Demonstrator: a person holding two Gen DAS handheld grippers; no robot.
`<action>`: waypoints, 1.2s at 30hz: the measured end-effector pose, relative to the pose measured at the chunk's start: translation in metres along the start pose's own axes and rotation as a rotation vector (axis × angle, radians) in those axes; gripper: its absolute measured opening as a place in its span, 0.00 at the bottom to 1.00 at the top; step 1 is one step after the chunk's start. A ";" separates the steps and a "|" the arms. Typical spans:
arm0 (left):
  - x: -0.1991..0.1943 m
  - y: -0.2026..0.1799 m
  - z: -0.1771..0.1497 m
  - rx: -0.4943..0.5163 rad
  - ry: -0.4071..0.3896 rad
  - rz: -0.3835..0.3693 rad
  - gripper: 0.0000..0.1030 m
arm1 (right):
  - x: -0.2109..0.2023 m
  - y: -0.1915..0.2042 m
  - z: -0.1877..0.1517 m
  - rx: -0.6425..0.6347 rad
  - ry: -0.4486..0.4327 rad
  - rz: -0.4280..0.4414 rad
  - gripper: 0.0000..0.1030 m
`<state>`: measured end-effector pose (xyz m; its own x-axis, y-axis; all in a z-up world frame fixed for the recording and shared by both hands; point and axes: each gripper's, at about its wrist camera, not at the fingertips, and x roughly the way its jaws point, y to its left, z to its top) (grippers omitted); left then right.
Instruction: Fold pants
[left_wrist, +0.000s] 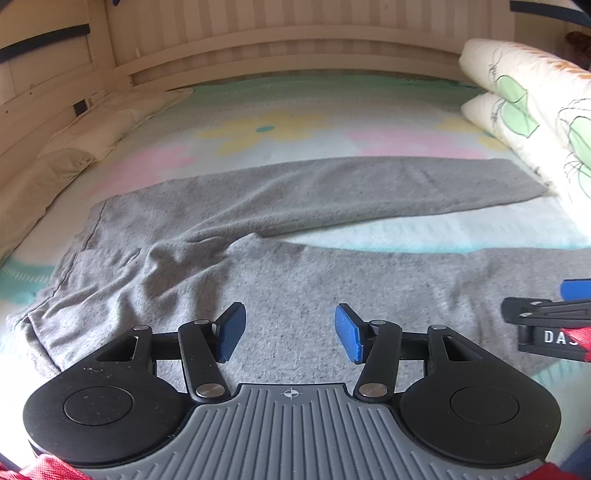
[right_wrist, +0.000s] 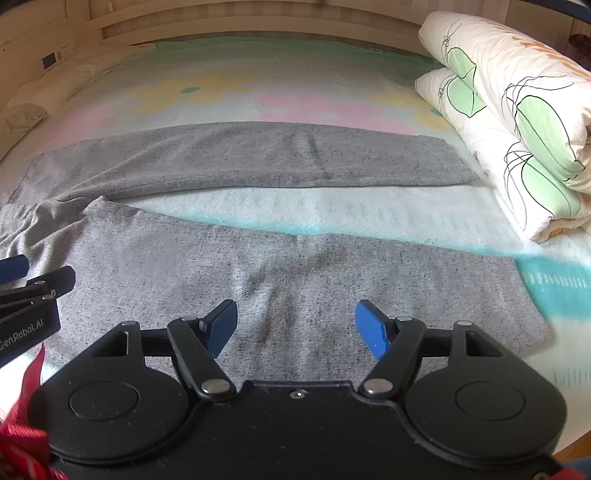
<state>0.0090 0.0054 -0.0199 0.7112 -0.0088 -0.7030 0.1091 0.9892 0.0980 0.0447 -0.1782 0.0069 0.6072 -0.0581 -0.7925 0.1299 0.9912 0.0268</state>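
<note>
1. Left gripper (left_wrist: 290, 332) hovered low over the near leg of the gray sweatpants (left_wrist: 258, 266), jaws spread wide, holding nothing.
2. Right gripper (right_wrist: 295, 326) hung beside it over the same leg, equally wide and empty.
3. Sweatpants lay flat on the bed (right_wrist: 332, 210), legs apart, cuffs near the folded floral quilt (right_wrist: 517, 122).

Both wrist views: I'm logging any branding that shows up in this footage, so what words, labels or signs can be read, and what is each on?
"GenRobot.AI": white print on the black body of the left gripper, seen at the left edge of the right wrist view.
"DA": white letters, cut off by the picture edge, on the black body of the right gripper, in the left wrist view.
The grey pants and folded quilt show no readable text.
</note>
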 end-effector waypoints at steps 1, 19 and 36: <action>0.000 -0.001 0.000 0.008 -0.004 -0.005 0.51 | 0.000 0.001 0.000 -0.003 0.003 -0.002 0.70; -0.013 0.007 0.000 0.032 0.081 0.057 0.44 | -0.015 0.017 0.003 -0.076 -0.057 -0.013 0.63; 0.013 0.028 0.049 0.003 0.092 0.080 0.43 | -0.012 0.027 0.002 -0.116 -0.005 0.155 0.37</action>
<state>0.0553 0.0261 0.0079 0.6513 0.0838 -0.7542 0.0563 0.9858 0.1582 0.0429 -0.1510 0.0182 0.6168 0.0956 -0.7813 -0.0562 0.9954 0.0774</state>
